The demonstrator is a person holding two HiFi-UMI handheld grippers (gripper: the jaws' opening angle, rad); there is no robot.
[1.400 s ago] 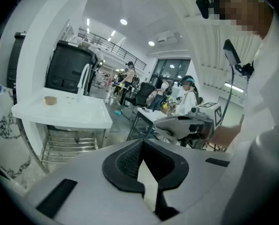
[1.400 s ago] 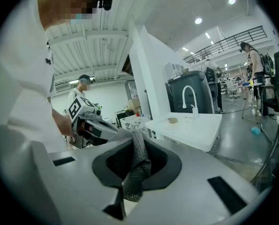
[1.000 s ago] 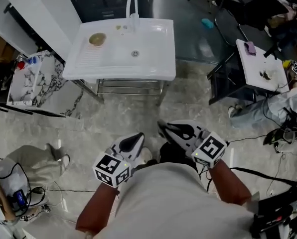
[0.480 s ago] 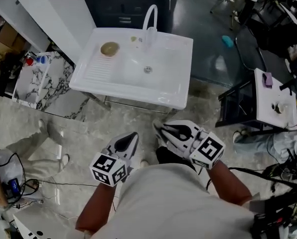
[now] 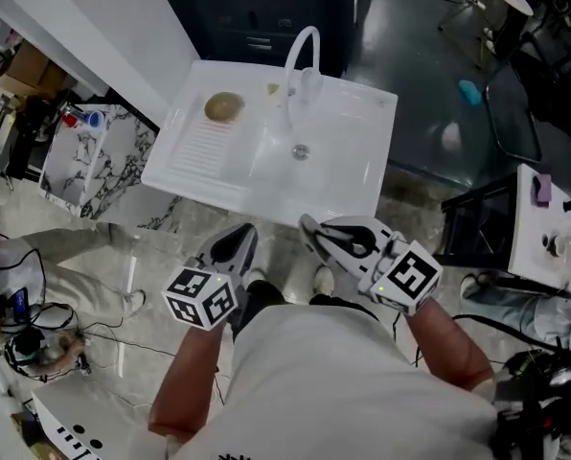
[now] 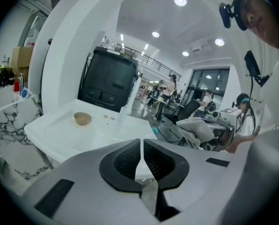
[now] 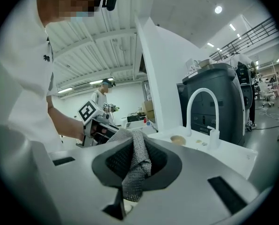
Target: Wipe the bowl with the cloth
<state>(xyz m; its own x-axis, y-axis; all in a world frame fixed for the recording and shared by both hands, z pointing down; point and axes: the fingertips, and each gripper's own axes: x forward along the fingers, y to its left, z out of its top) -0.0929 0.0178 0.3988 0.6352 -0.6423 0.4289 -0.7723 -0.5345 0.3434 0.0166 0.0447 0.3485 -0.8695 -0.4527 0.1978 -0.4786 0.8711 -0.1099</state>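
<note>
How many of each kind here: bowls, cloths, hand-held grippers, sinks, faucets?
bowl: 1
cloth: 1
hand-held grippers: 2, the left hand-held gripper and the right hand-held gripper
sink: 1
faucet: 1
Total: 6

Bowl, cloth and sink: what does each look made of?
Bowl: tan, matte, possibly wood or ceramic; too small to tell. Cloth: grey woven fabric, with a visible mesh-like weave and limp folds. Sink: glossy white, likely ceramic or moulded plastic, smooth with a ribbed drainer.
</note>
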